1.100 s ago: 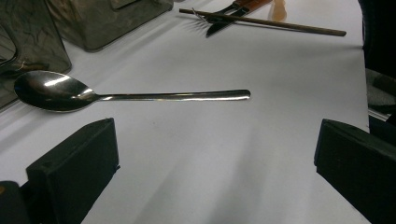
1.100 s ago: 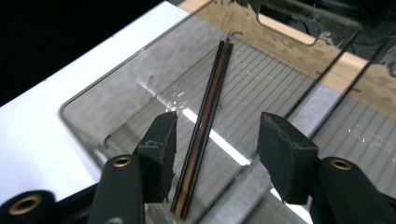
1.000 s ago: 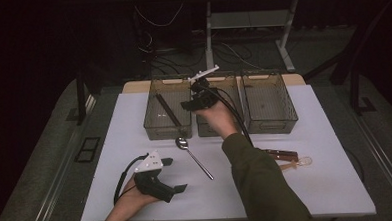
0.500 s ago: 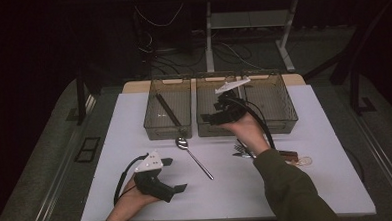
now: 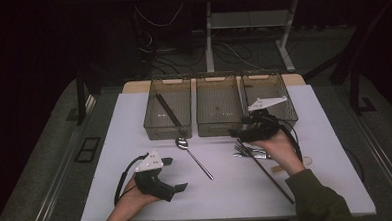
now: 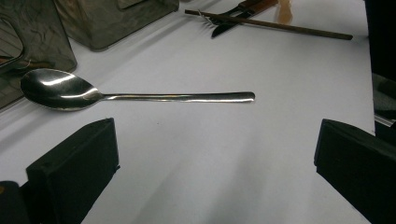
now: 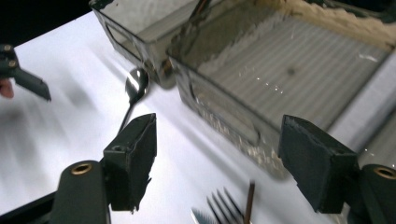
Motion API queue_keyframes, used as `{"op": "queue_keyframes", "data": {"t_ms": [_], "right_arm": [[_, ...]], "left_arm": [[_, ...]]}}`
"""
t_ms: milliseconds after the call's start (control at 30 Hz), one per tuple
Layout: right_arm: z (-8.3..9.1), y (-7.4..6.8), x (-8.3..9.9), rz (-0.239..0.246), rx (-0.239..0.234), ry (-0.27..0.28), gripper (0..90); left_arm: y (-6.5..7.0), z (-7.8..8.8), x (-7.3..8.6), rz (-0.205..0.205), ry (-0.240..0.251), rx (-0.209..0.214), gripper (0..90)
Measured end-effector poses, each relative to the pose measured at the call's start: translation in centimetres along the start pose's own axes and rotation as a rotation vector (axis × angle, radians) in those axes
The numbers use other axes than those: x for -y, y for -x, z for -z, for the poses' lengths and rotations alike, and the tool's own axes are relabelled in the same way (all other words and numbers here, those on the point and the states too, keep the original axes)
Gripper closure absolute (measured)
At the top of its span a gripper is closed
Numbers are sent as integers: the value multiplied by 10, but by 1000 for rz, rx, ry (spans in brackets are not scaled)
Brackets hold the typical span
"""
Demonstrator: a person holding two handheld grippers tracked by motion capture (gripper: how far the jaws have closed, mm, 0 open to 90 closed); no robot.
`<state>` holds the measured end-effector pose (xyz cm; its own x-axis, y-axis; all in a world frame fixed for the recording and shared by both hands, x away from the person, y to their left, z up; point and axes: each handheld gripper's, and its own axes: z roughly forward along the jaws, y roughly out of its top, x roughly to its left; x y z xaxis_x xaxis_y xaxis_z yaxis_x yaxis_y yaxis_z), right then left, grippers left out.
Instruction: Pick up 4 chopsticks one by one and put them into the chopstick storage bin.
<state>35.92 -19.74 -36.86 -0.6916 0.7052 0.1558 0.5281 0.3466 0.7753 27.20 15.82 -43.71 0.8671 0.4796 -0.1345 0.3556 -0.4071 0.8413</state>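
The right gripper (image 5: 235, 134), jaws just widened and empty, has been carried from the bins to above the fork (image 5: 241, 148), probably the next pick. The left gripper (image 5: 179, 174) is held open near the spoon (image 5: 183, 142).

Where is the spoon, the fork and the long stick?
spoon (image 6: 58, 89), left gripper view, on its bowl.
fork (image 7: 223, 201), right gripper view, on its tines.
stick (image 5: 272, 174), high view, on its middle.

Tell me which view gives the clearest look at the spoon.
The left gripper view: the spoon lies whole and sharp on the table between the open jaws, bowl to the left. The high view shows it small, in front of the bins. The right gripper view catches it blurred, farther off.
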Motion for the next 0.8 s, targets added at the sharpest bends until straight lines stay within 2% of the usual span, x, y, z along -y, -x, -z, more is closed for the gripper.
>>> {"op": "queue_keyframes", "data": {"t_ms": [133, 267, 467, 633, 800], "right_arm": [[13, 4, 23, -20, -4, 3, 284], [23, 8, 42, -25, 4, -23, 285], [43, 7, 68, -29, 11, -25, 285], [60, 8, 92, -37, 18, -45, 300], [74, 7, 112, -60, 17, -59, 341]], "left_arm": [[-1, 0, 1, 3, -5, -1, 0], [-1, -1, 1, 0, -10, 0, 0], [-2, 1, 3, 11, -6, -11, 0], [-2, 2, 1, 3, -14, -18, 0], [-2, 4, 1, 7, -2, -22, 0]]}}
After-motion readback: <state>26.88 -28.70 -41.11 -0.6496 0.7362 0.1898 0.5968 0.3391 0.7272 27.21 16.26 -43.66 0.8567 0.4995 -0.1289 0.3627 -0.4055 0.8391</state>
